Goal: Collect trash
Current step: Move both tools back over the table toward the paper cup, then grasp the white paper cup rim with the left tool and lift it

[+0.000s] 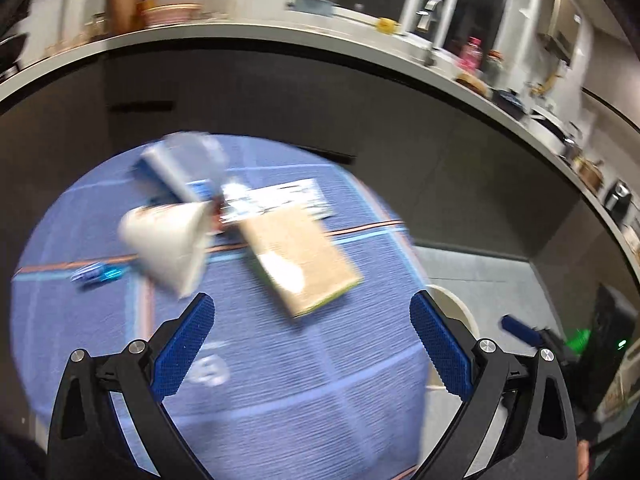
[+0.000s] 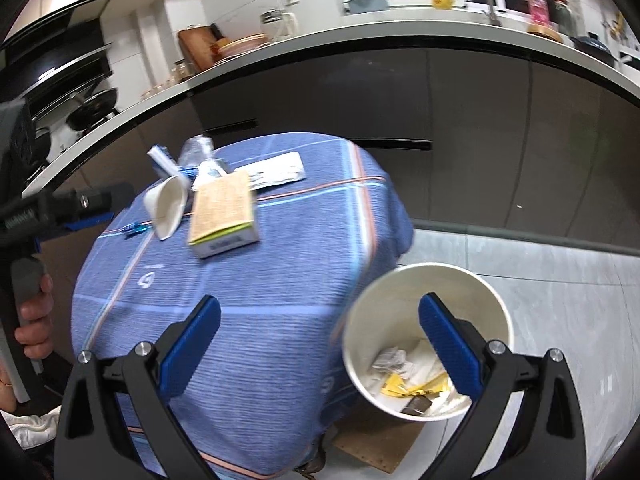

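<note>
A small table with a blue cloth [image 2: 248,288] holds trash: a tan cardboard box [image 2: 222,212], a tipped white paper cup [image 2: 168,206], a flat printed wrapper [image 2: 276,172], a crumpled clear plastic bottle [image 2: 198,148] and a small blue wrapper [image 2: 134,230]. In the left wrist view, blurred, the box [image 1: 300,256] and cup [image 1: 168,248] lie ahead of my open, empty left gripper [image 1: 312,312]. My right gripper [image 2: 320,316] is open and empty above the table's near right edge. A white bin [image 2: 428,340] holding paper scraps stands on the floor to the right.
A dark kitchen counter [image 2: 360,92] curves behind the table, with dishes and bottles on top. Grey tiled floor [image 2: 560,280] lies to the right. A cardboard sheet [image 2: 376,448] lies under the bin. The left gripper's body [image 2: 60,208] shows at far left.
</note>
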`<state>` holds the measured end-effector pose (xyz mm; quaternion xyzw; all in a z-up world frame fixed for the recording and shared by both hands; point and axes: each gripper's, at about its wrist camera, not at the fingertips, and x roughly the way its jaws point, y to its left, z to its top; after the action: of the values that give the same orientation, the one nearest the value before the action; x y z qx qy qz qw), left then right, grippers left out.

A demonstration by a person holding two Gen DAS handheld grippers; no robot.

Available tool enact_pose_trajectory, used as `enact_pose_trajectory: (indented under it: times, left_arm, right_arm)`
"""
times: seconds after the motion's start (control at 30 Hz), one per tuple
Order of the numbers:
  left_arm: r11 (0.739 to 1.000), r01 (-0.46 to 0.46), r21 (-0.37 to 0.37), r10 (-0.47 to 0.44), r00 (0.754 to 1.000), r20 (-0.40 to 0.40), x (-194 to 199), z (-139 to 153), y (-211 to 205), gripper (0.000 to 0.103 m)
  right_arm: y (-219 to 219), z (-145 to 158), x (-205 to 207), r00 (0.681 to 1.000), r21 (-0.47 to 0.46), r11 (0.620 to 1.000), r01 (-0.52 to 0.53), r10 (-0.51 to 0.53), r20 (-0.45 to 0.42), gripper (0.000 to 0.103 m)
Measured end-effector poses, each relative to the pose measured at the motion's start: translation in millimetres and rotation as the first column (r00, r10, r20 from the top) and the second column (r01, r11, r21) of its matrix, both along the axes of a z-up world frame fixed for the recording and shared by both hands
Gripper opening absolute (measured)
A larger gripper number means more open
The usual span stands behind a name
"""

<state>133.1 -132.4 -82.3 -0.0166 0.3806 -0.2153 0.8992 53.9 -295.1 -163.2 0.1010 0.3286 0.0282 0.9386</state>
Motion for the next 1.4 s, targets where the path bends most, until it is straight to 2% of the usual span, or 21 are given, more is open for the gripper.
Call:
enact_pose_trajectory:
  times: [0.17, 0.3, 0.43, 0.6, 0.77, 0.9, 1.03, 1.13, 1.2, 1.4]
  left_arm:
    - [0.993, -0.121, 0.004, 0.121, 0.993, -0.012, 3.8, -4.5, 54.4, 0.095]
    - [0.984, -0.177, 0.006, 0.177, 0.984, -0.018, 6.7, -8.7, 82.6, 0.095]
    - [0.978, -0.208, -0.015, 0.207, 0.977, -0.047, 12.6, -16.4, 101.0, 0.095]
    - [0.976, -0.216, 0.002, 0.216, 0.975, -0.052, 23.5, -25.4, 112.0, 0.095]
    - [0.976, -0.216, 0.008, 0.216, 0.975, -0.048, 41.4, -29.1, 111.6, 0.094]
    - [0.979, -0.204, 0.028, 0.205, 0.979, -0.015, 57.4, -28.5, 103.6, 0.094]
    - [0.983, -0.177, 0.057, 0.177, 0.984, 0.003, 72.5, -29.3, 89.8, 0.094]
    - [0.987, -0.143, 0.075, 0.143, 0.99, 0.012, 79.5, -30.6, 78.2, 0.09]
    - [0.986, -0.132, 0.101, 0.13, 0.991, 0.024, 82.7, -32.3, 70.8, 0.083]
    - [0.984, -0.11, 0.141, 0.108, 0.994, 0.021, 90.8, -38.2, 57.7, 0.074]
  right_arm:
    - [35.1, 5.3, 14.6, 0.998, -0.004, 0.998, -0.067, 0.067, -0.017, 0.1]
    - [62.7, 6.7, 31.8, 0.993, -0.018, 0.994, -0.108, 0.107, -0.048, 0.1]
    - [85.4, 2.8, 55.4, 0.988, -0.023, 0.991, -0.135, 0.133, -0.08, 0.1]
    - [102.1, -5.3, 88.6, 0.983, -0.055, 0.988, -0.141, 0.134, -0.126, 0.099]
    - [114.5, -13.7, 120.9, 0.979, -0.095, 0.984, -0.149, 0.133, -0.155, 0.099]
    - [121.6, -18.3, 142.0, 0.979, -0.141, 0.978, -0.151, 0.128, -0.157, 0.099]
    - [120.0, -21.7, 156.7, 0.981, -0.134, 0.981, -0.139, 0.118, -0.156, 0.099]
    - [117.4, -24.0, 164.0, 0.981, -0.123, 0.983, -0.135, 0.115, -0.155, 0.099]
    - [115.9, -25.8, 166.6, 0.981, -0.11, 0.985, -0.134, 0.117, -0.156, 0.099]
    - [115.2, -27.8, 166.8, 0.981, -0.115, 0.984, -0.138, 0.12, -0.154, 0.081]
